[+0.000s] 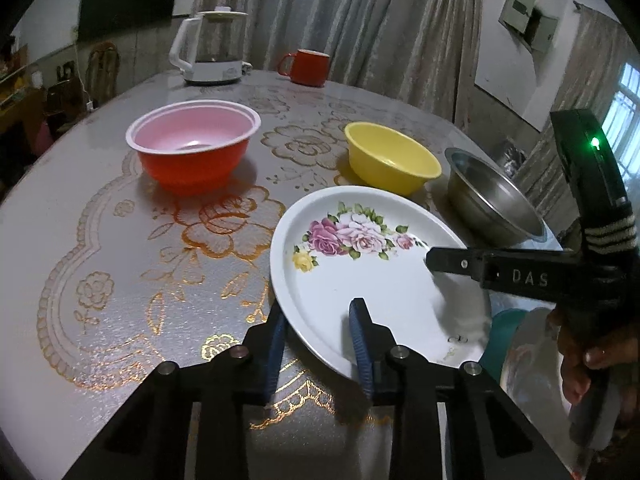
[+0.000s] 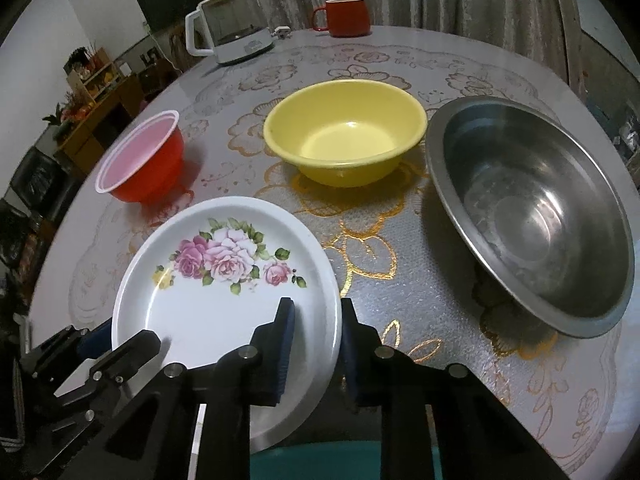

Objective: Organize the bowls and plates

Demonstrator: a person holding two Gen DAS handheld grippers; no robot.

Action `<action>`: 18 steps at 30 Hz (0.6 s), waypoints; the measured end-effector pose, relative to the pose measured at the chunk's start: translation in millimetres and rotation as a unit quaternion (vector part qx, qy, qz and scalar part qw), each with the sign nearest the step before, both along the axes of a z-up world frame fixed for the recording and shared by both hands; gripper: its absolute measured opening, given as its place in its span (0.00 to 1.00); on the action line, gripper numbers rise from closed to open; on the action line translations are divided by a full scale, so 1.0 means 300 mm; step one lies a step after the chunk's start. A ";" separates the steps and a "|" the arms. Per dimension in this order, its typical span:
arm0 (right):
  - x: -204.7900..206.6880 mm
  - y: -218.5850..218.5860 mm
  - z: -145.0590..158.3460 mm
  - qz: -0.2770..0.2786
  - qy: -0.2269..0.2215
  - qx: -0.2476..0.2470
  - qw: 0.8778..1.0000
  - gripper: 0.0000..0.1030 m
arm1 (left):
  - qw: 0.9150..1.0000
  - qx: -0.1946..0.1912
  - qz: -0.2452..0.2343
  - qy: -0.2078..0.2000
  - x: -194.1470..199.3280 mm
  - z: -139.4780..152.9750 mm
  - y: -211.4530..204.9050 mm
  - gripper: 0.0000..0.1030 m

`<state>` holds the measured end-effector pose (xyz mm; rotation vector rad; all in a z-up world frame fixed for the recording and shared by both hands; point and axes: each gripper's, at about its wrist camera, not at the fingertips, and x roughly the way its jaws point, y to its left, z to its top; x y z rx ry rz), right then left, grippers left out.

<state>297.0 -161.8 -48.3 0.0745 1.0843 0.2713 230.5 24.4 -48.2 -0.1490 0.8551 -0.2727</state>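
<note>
Plate [image 2: 224, 300]: white, round, shallow-rimmed, pink roses printed inside.

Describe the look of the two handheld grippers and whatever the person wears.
Both grippers are black, angular frames with silver bolt heads. The left gripper and right gripper each carry ribbed blue pads on their two fingers. Seen from the left wrist, the right one's finger bears white letters "DAS" and its body a green light. A dark sleeve cuff has pale stripes.

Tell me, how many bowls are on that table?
3. The red bowl sits on the left, the yellow bowl in the middle, the steel bowl on the right, all behind the flowered plate. No others show.
</note>
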 end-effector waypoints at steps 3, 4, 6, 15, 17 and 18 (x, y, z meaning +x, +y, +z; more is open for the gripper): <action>-0.009 0.015 0.009 0.010 -0.006 -0.007 1.000 0.20 | 1.000 0.001 0.006 0.001 -0.003 0.000 0.007 0.31; -0.009 0.017 0.010 0.010 -0.007 -0.007 1.000 0.19 | 1.000 0.001 0.006 0.005 -0.003 -0.003 0.009 0.31; -0.003 0.015 0.005 0.005 -0.003 -0.001 1.000 0.16 | 1.000 -0.004 0.004 0.012 -0.005 -0.011 0.012 0.29; -0.003 0.002 0.010 -0.007 -0.004 0.019 1.000 0.14 | 1.000 0.003 0.007 0.001 -0.020 0.002 0.010 0.28; -0.014 0.003 0.024 -0.006 -0.013 0.019 1.000 0.14 | 1.000 0.004 0.007 -0.006 -0.029 0.016 0.008 0.28; -0.024 0.006 0.037 -0.005 -0.021 0.015 1.000 0.14 | 1.000 0.004 0.007 -0.007 -0.032 0.021 0.008 0.28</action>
